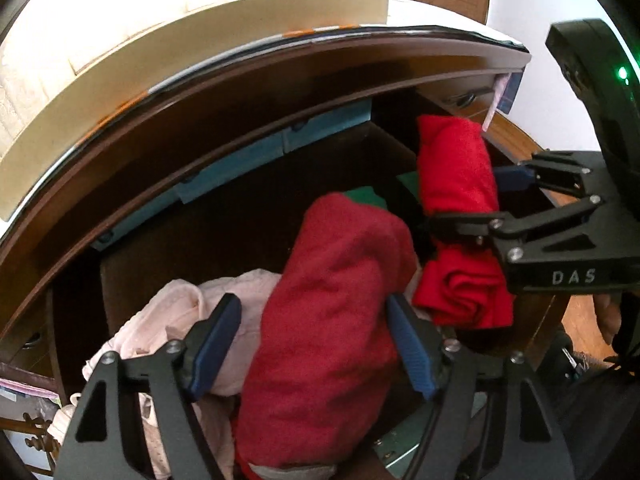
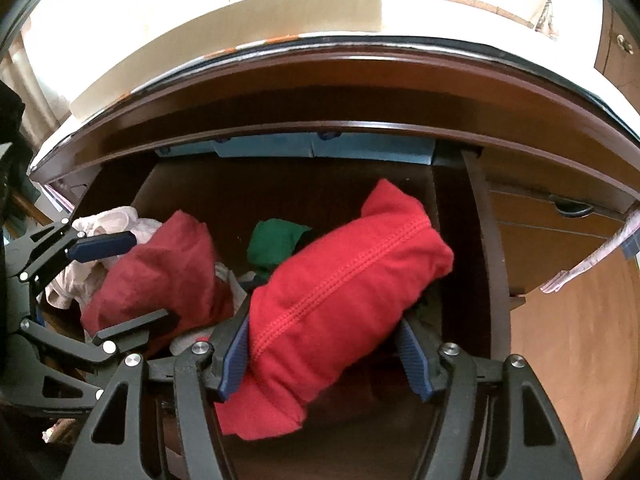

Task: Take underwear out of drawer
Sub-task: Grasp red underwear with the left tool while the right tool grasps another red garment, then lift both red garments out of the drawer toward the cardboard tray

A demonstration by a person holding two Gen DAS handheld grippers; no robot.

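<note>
The dark wooden drawer [image 1: 240,220] [image 2: 280,192] stands pulled out under the desk top. A dark red underwear roll [image 1: 340,248] [image 2: 160,276] lies in it between the fingers of my left gripper [image 1: 314,300] [image 2: 148,276]. The right pad touches the cloth, while a gap shows at the left pad, so this gripper is open. My right gripper [image 2: 324,322] [image 1: 466,200] is shut on a bright red underwear roll [image 2: 360,264] [image 1: 452,152], pinched at its middle and tilted above the drawer. A green garment [image 2: 276,240] [image 1: 366,196] lies behind both rolls.
Crumpled pale pink cloth [image 1: 168,308] [image 2: 112,216] fills the drawer's left side. Blue boxes [image 1: 240,168] [image 2: 320,148] line its back under the overhanging desk edge [image 1: 280,52]. To the right is a closed drawer with a handle [image 2: 568,208] and a hanging pink strip [image 2: 592,260].
</note>
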